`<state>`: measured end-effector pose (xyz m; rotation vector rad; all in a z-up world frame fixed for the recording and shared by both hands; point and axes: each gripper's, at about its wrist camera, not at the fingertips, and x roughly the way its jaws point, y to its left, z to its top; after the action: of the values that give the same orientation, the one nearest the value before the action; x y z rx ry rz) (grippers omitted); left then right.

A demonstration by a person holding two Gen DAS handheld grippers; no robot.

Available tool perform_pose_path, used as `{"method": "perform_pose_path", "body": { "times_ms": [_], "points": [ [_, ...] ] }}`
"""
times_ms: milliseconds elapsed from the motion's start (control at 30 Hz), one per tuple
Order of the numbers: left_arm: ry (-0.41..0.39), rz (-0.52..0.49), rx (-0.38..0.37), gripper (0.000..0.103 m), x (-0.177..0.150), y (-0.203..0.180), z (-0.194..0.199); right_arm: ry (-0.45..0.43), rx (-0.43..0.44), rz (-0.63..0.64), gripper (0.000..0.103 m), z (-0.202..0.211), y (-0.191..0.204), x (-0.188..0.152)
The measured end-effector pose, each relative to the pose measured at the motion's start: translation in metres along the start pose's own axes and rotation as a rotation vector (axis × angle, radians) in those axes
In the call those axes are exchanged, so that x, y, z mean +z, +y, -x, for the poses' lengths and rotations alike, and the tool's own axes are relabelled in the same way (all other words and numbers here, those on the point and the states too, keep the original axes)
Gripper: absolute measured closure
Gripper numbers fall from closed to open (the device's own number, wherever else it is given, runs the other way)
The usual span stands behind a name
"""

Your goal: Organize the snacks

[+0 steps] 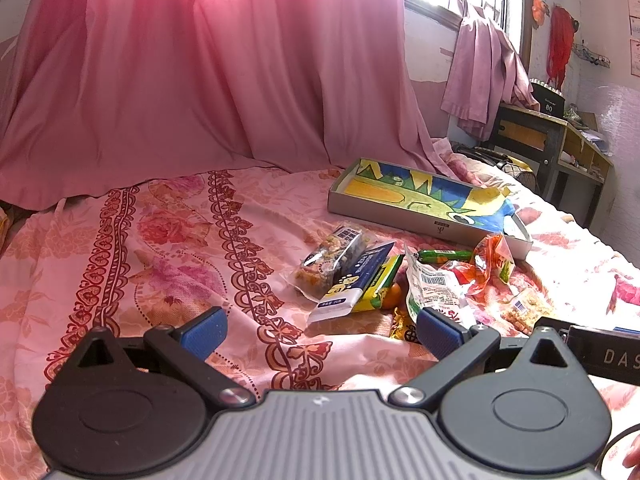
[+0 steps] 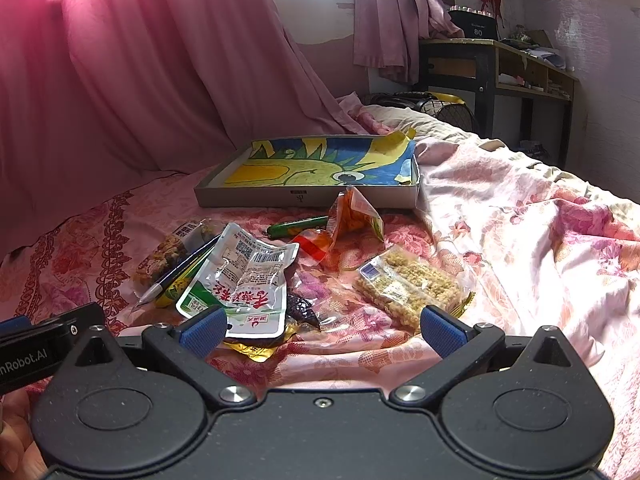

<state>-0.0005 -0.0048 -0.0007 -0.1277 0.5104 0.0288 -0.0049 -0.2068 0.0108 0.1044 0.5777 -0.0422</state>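
Several snack packets lie in a heap on the floral bedspread (image 1: 160, 248). A shallow grey box (image 1: 424, 200) (image 2: 308, 168) lined with a blue and yellow drawing sits just beyond them. In the right wrist view a white and green pouch (image 2: 244, 280) lies near the left fingertip, a clear rice-crisp bar (image 2: 408, 284) near the right one, with a green sausage (image 2: 298, 225) and an orange packet (image 2: 352, 220) farther back. My left gripper (image 1: 322, 332) is open, low over the bedspread, left of the heap. My right gripper (image 2: 322, 330) is open and empty.
Pink curtains (image 1: 200, 68) hang behind the bed. A wooden desk (image 2: 504, 68) stands at the far right by the wall. A nut bar (image 1: 332, 260) and a blue and white packet (image 1: 356, 284) lie at the heap's left edge. A hand shows at the lower left of the right wrist view.
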Motion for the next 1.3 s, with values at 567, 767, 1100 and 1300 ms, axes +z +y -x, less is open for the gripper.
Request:
{"method": "perform_pose_path", "body": {
  "times_ms": [567, 767, 1100, 1300],
  "points": [
    [0.026, -0.021, 0.011, 0.000, 0.002, -0.005, -0.004, 0.049, -0.009, -0.047, 0.001, -0.009, -0.004, 0.000],
    [0.052, -0.034, 0.034, 0.000, 0.004, -0.008, -0.009, 0.063, 0.030, -0.072, 0.001, -0.012, -0.010, 0.003],
    [0.130, -0.056, 0.116, 0.000, 0.011, -0.010, -0.022, 0.042, 0.031, -0.015, 0.001, -0.015, -0.003, 0.009],
    [0.184, -0.085, 0.166, 0.000, 0.015, -0.015, -0.030, 0.028, 0.055, 0.007, 0.001, -0.018, -0.005, 0.014]
  ]
}}
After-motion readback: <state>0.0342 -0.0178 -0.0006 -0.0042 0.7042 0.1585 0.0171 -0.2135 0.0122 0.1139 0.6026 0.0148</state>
